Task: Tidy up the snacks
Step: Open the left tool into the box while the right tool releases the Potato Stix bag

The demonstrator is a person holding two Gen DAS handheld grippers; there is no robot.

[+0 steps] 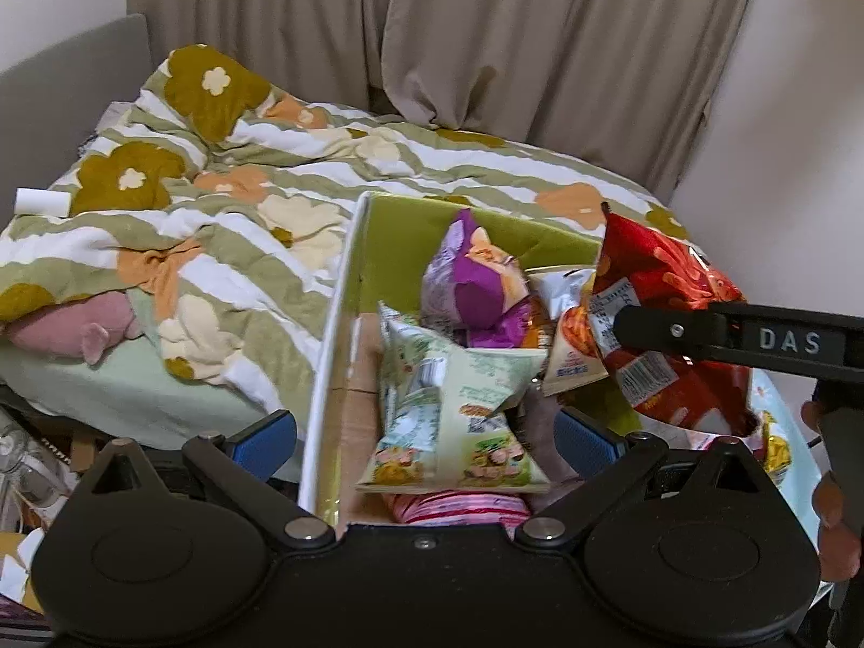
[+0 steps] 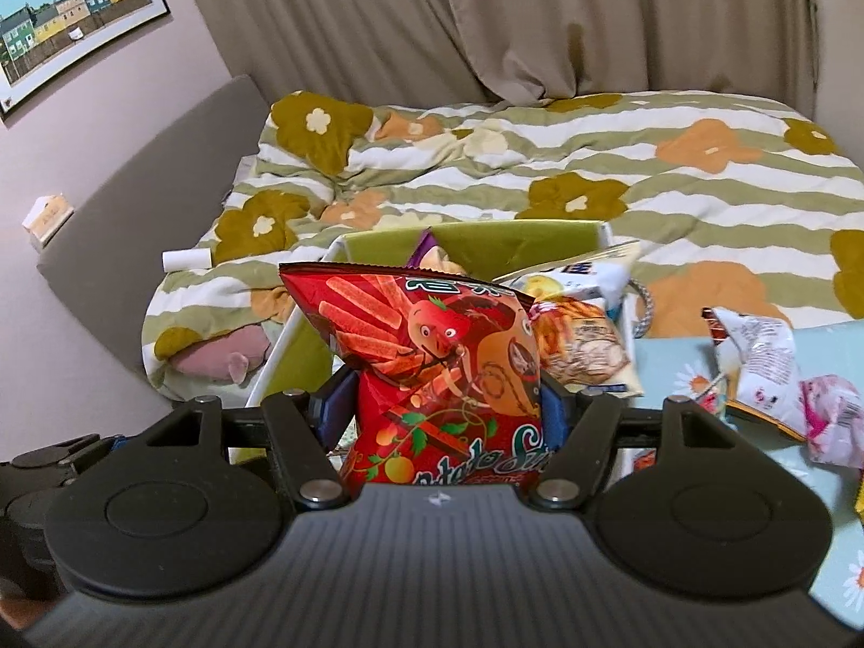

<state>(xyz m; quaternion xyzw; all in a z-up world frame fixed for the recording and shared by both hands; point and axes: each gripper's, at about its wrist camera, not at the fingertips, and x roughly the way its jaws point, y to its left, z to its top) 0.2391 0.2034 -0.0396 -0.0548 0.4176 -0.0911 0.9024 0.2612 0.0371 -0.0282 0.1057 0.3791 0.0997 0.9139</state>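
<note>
Snacks fill a green-lined box [image 1: 394,227] with white rims that stands ahead of both grippers, against a bed covered by a striped flower quilt [image 1: 227,173]. The right gripper [image 2: 445,405] is closed on a red bag of potato sticks [image 2: 432,356], its blue pads pressing the bag's lower half from either side so that the bag stands upright between the fingers, with its top edge level with the far wall of the box. In the left wrist view that same red bag [image 1: 664,297] hangs over the right side of the box, to the right of and beyond the left gripper [image 1: 426,434], and the black finger of the right gripper crosses in front of it. The left gripper has its jaws spread wide and holds nothing; a pale green packet [image 1: 459,421] lies in the box between its blue pads without either pad touching it. Just beyond that packet sits a purple bag [image 1: 475,281], and between the purple bag and the red one lies a cream packet printed with orange snacks [image 1: 572,345]. A pink striped packet [image 1: 459,505] shows close under the left gripper. To the right of the right gripper, more packets lie on a light blue cloth with daisies [image 2: 675,356], among them a white crumpled bag [image 2: 761,356] and a pink one [image 2: 831,416]. Left of the box, a pink plush toy [image 2: 221,362] peeks from under the quilt.
</note>
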